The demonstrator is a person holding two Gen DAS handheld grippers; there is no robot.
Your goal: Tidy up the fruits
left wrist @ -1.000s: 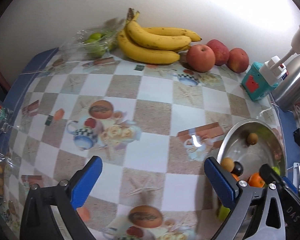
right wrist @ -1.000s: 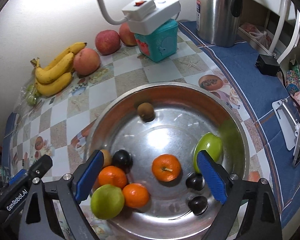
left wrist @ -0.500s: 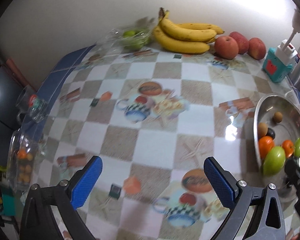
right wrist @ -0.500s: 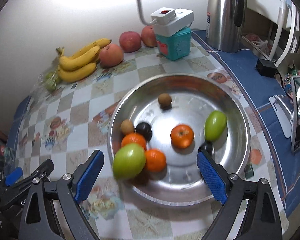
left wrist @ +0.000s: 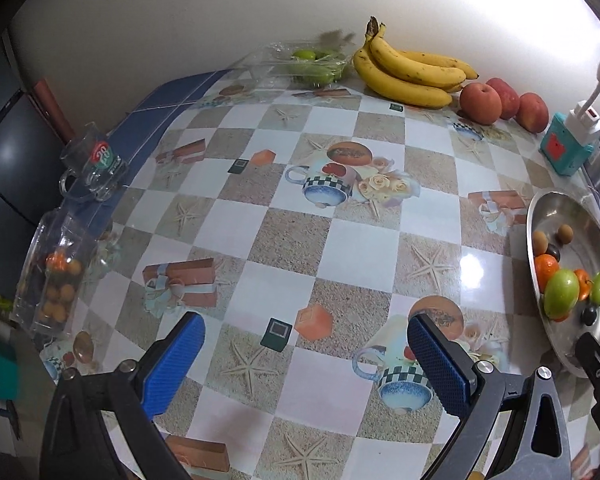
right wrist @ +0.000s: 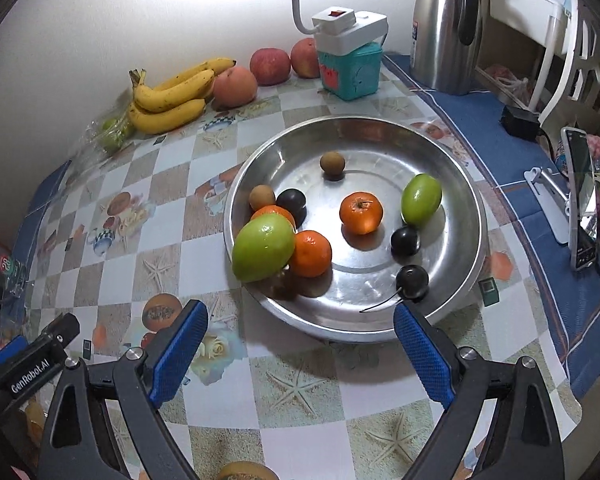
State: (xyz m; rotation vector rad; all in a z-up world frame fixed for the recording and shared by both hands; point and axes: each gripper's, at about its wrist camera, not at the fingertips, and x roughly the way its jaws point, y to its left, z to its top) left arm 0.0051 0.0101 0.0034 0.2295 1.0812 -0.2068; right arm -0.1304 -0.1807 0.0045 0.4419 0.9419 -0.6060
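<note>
The steel bowl (right wrist: 474,216) sits on the glossy checked tablecloth (left wrist: 300,248), holding round oranges (right wrist: 360,213), dark plums (right wrist: 405,241) and two oval green fruits (right wrist: 263,248), each slanting up to the right. The banana bunch (left wrist: 412,72) lies along the wall, stems left. Only the left view shows the clear jar (left wrist: 56,276); only the right shows the kettle (right wrist: 444,28). The left gripper (left wrist: 306,354) and right gripper (right wrist: 300,350) hover with fingers apart, empty.

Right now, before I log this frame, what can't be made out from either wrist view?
- Third orange, right wrist view: mostly hidden behind the big green fruit.
- Steel bowl, left wrist view: near rim cut off by the right claw's body.
- Fruits in the clear bag, left wrist view: blurred by plastic, kind unclear.
- Kettle, right wrist view: top cropped by the frame edge.
</note>
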